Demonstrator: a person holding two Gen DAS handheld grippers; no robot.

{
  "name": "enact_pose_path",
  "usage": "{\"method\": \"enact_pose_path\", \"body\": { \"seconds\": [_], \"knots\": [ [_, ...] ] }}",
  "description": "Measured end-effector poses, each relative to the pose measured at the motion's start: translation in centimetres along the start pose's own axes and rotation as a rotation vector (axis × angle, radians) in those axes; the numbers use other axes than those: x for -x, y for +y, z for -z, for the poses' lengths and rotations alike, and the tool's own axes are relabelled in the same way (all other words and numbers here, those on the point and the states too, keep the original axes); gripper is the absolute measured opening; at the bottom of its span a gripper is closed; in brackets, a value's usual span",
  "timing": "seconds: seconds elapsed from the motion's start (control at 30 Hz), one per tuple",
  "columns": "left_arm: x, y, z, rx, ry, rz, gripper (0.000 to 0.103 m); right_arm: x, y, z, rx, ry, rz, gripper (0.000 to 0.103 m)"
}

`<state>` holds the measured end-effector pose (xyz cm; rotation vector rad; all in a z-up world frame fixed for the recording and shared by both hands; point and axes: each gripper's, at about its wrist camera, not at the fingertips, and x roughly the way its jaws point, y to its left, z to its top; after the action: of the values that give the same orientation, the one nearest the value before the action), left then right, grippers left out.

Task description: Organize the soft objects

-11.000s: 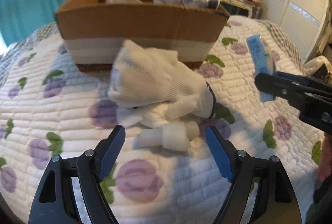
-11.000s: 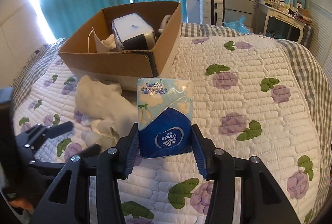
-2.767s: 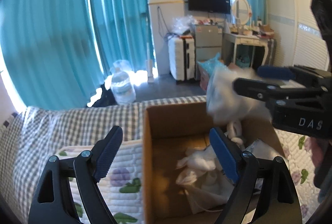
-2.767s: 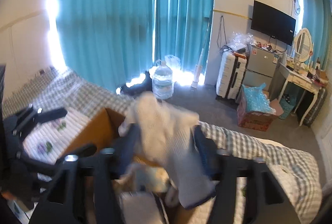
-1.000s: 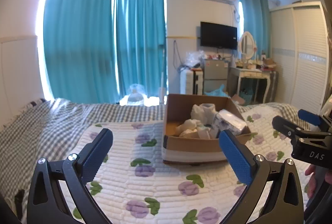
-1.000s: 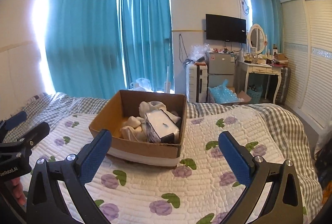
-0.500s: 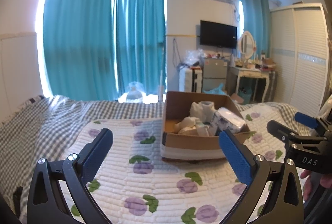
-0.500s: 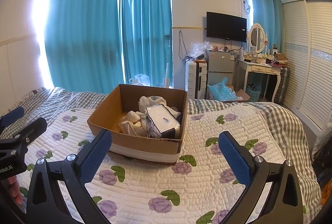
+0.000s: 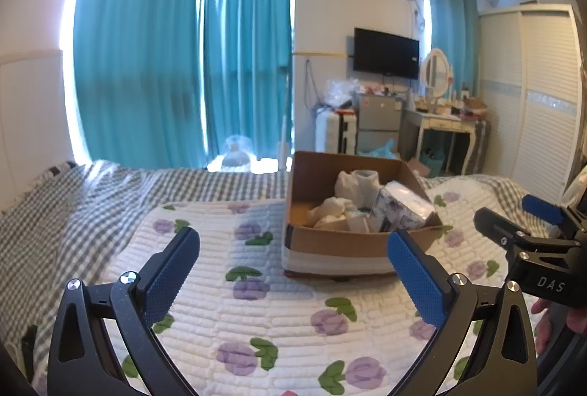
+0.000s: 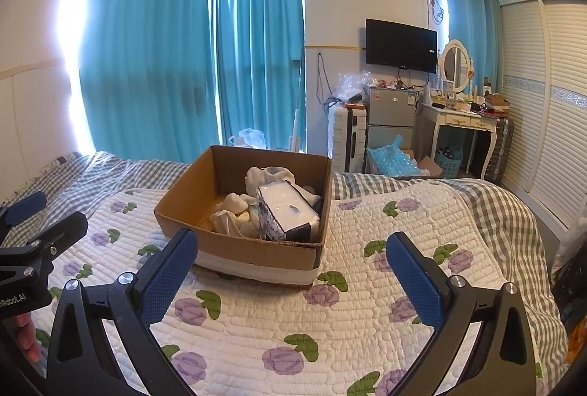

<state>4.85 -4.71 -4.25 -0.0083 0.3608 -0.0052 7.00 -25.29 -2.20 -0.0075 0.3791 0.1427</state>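
An open cardboard box (image 9: 330,242) (image 10: 256,249) sits on the floral quilt. Inside it lie white soft cloth items (image 9: 354,183) (image 10: 266,175) and a wrapped tissue pack (image 9: 400,207) (image 10: 286,212). My left gripper (image 9: 293,271) is open and empty, held back from the box, with the box ahead and to the right. My right gripper (image 10: 292,267) is open and empty, held back from the box, which lies straight ahead. The right gripper also shows in the left wrist view (image 9: 521,223), and the left gripper shows in the right wrist view (image 10: 44,216).
The white quilt with purple flowers (image 9: 256,322) (image 10: 367,322) covers a grey checked bed sheet (image 9: 73,212). Teal curtains (image 10: 183,47), a TV (image 10: 401,45), a small fridge (image 10: 390,117), a white dresser (image 10: 462,124) and a wardrobe (image 10: 550,102) stand beyond the bed.
Both grippers have drawn slightly nearer the box over the last second. Earlier, the right gripper carried a tissue pack and then white cloth to the box; both grippers are now empty.
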Motion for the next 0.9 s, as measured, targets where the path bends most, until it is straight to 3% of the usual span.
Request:
{"method": "enact_pose_path", "body": {
  "seconds": [0.9],
  "knots": [
    [-0.07,0.32,0.03,0.001,0.006,-0.011,0.103,-0.17,0.17,0.31,0.002,0.008,0.006,0.103]
  ]
}}
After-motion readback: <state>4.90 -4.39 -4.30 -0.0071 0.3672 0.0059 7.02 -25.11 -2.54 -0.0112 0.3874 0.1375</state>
